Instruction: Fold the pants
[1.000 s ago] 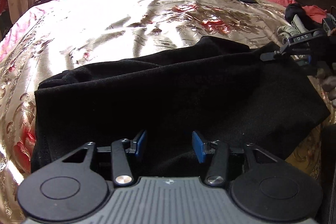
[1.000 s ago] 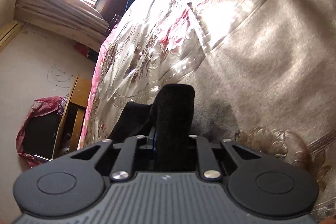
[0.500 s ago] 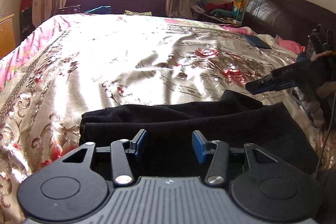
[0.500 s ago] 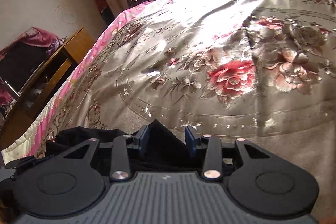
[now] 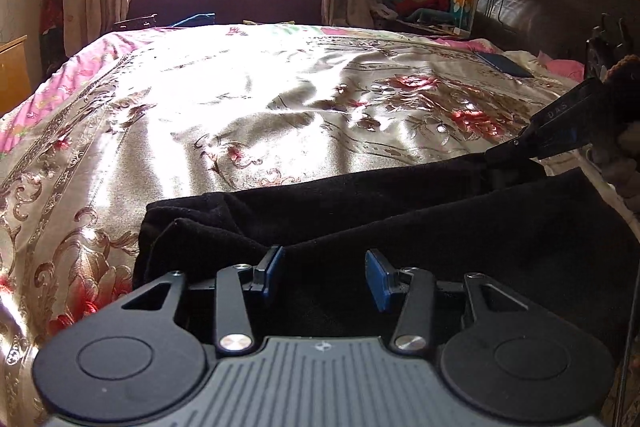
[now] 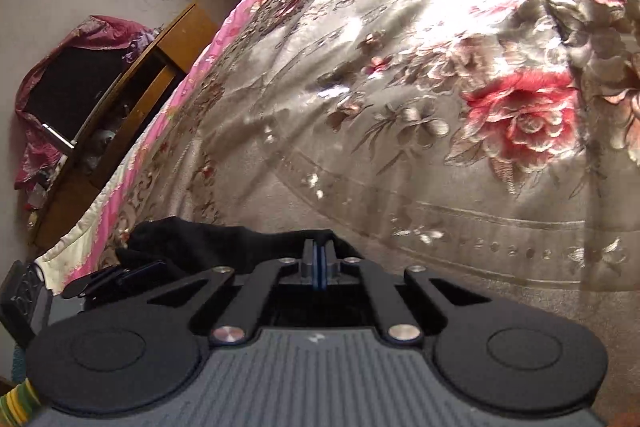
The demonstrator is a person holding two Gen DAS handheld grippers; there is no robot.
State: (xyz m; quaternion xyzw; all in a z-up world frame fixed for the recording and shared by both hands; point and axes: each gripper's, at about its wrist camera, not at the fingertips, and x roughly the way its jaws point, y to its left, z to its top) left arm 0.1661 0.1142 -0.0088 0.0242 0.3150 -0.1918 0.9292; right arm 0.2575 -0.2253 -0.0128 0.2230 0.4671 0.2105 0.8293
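- The black pants (image 5: 400, 211) lay folded in a long band across the near edge of the flowered bedspread (image 5: 248, 107).
- The left gripper (image 5: 324, 277) hovered over the near part of the pants, its blue-padded fingers (image 5: 272, 273) spread apart with nothing between them.
- The right gripper (image 6: 319, 259) had its fingers pressed together at the far right end of the pants; whether cloth was pinched between them could not be told.
- A wooden cabinet (image 6: 132, 99) stood beyond the bed's left side.

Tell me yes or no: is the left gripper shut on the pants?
No. The left gripper stands open, its blue pads wide apart above the black pants, pinching no cloth.
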